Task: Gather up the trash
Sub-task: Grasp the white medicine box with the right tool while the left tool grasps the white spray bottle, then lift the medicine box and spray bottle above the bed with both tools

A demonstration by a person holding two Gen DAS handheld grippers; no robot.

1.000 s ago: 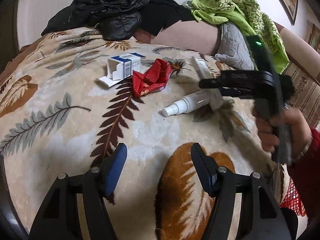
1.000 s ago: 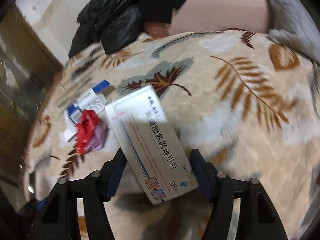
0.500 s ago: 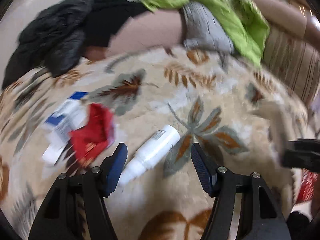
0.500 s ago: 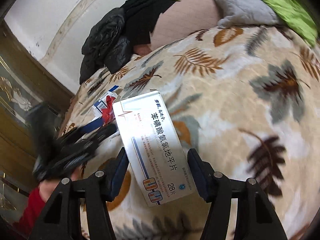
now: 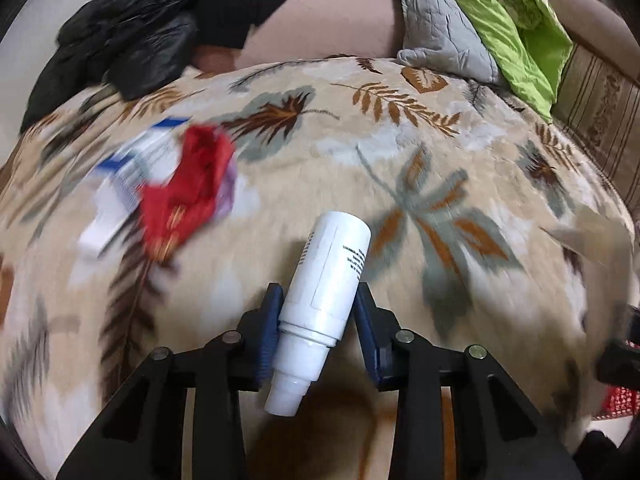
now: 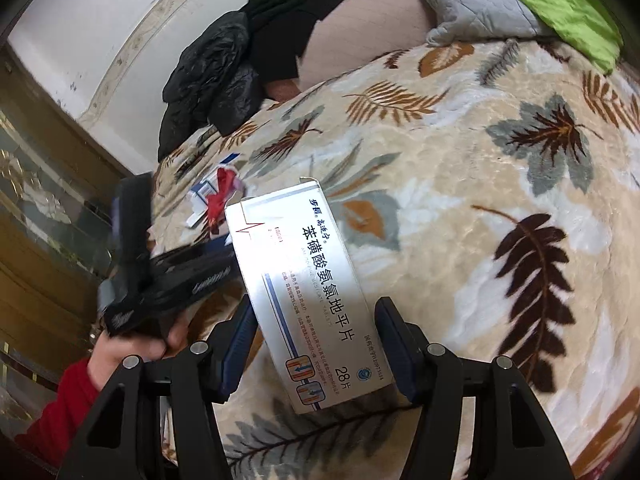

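Note:
In the left wrist view my left gripper (image 5: 318,312) is shut on a white spray bottle (image 5: 324,300), nozzle towards the camera, above the leaf-patterned blanket (image 5: 400,160). A red crumpled wrapper (image 5: 188,192) and a blue-and-white small box (image 5: 128,184) lie on the blanket to the left, blurred. In the right wrist view my right gripper (image 6: 314,340) is shut on a white medicine box (image 6: 308,300) with Chinese print. The left gripper's body (image 6: 160,280) shows at the left there, with the red wrapper (image 6: 220,200) and small box (image 6: 202,192) beyond.
Black clothes (image 5: 132,32), a grey quilted cushion (image 5: 444,32) and green cloth (image 5: 512,20) lie along the back of the bed. A red mesh basket (image 5: 620,400) shows at the right edge. A wooden wall panel (image 6: 40,220) stands left of the bed.
My left gripper has closed on the white spray bottle, which lay on the blanket between its open fingers half a second ago. The right gripper still holds the medicine box and has swung right.

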